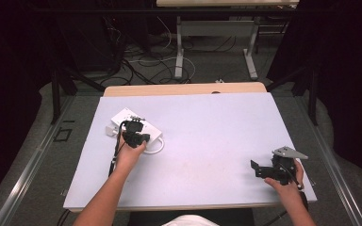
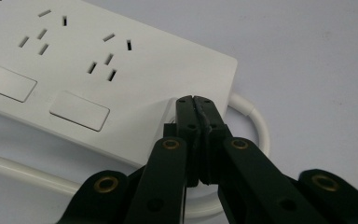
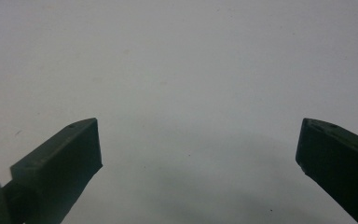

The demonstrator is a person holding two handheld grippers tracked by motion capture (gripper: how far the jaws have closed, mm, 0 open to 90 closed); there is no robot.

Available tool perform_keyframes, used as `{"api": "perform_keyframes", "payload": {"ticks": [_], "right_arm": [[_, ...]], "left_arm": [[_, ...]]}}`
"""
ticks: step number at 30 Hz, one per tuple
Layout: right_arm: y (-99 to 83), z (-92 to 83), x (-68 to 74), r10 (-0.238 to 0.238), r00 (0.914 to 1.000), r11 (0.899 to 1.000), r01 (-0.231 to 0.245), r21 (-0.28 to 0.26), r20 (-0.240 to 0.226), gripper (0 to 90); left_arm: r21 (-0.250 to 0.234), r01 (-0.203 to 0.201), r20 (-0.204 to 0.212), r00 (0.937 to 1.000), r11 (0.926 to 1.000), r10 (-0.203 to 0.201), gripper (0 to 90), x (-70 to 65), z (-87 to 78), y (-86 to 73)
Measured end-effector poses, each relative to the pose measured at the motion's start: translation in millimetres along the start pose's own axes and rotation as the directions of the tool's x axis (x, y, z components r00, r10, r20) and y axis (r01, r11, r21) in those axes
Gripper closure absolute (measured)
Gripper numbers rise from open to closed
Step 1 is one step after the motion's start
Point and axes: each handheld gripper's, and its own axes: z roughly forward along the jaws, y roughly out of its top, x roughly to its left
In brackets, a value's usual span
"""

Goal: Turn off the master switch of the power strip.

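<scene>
Left gripper [image 2: 197, 100] fingers are clenched tight at the near edge of the white plastic power strip [image 2: 98, 70]; right gripper [image 3: 198, 149] fingers are spread over bare pale tabletop [image 1: 207, 141], near right.

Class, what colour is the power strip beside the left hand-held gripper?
White; the power strip shows best in the left gripper view.

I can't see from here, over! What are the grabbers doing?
Left gripper shut, tips at power strip near its cable end. Right gripper open, over bare table. Nothing in the way.
</scene>
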Motion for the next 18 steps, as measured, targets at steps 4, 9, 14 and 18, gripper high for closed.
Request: {"api": "perform_keyframes", "payload": {"ticks": [4, 9, 14, 18], "right_arm": [[-0.1, 0.1, 0.2, -0.003, 1.0, 1.0, 0.003, 0.002, -0.001, 0.0], [0.0, 0.0, 0.6, -0.002, 1.0, 1.0, 0.002, 0.002, -0.002, 0.0], [0.0, -0.1, 1.6, -0.002, 1.0, 1.0, 0.002, 0.004, -0.003, 0.0], [-0.1, -0.4, 1.8, -0.006, 1.0, 1.0, 0.006, 0.009, 0.0, 0.0]], "left_arm": [[0.004, -0.006, -0.011, 0.9999, 1.0, 0.007, 90.0, -1.6, 1.3, -0.5], [0.004, -0.02, -0.03, 0.9994, 0.9998, 0.02, 90.0, -3.4, 1.3, -0.7], [0.004, -0.037, -0.043, 0.9984, 0.9993, 0.038, 90.0, -5.4, 2.6, -1.7], [-0.005, -0.031, -0.051, 0.9982, 0.9995, 0.031, 90.0, -6.3, 2.1, -2.7]]}}
